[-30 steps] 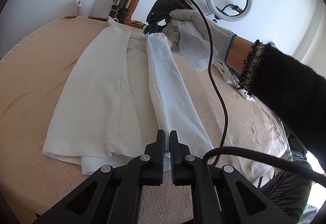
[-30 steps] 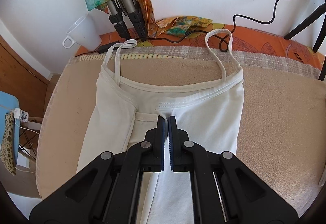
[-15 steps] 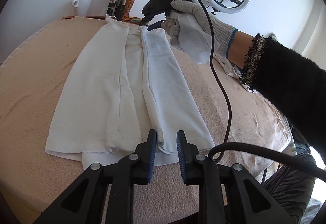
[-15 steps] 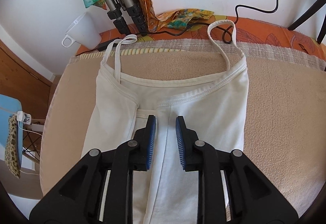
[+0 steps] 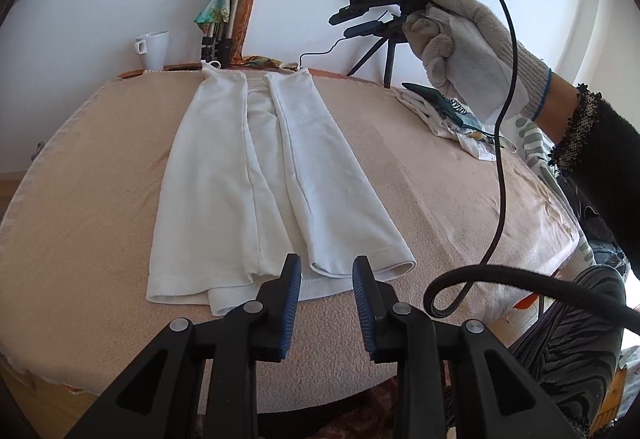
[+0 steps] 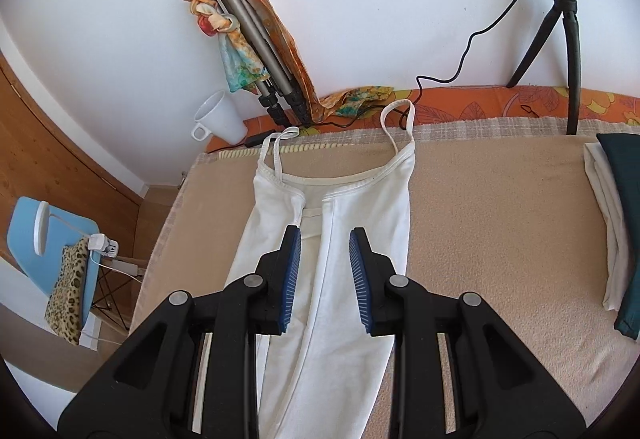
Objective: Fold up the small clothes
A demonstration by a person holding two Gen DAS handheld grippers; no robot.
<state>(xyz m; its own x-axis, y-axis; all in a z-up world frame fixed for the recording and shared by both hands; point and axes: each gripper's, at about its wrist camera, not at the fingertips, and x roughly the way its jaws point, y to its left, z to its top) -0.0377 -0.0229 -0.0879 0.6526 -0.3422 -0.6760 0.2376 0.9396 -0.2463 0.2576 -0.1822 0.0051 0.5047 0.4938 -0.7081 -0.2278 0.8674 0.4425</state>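
A white strappy top lies flat on the beige blanket, both long sides folded in toward the middle. My left gripper hovers over the hem end; its jaws are opening and nothing sits between them. In the right wrist view the same top shows its straps at the far end. My right gripper hangs above the top's upper part, open and empty. From the left wrist view, a gloved hand holds the right gripper well above the table.
At the far edge stand a white mug, a folded tripod wrapped in a scarf and a ring light stand. A stack of folded clothes lies at the right. A black cable hangs from the right gripper.
Both grippers opened and let go of the folded-in right side of the top. The right gripper rose and drew back from the strap end; the left lifted slightly off the hem.
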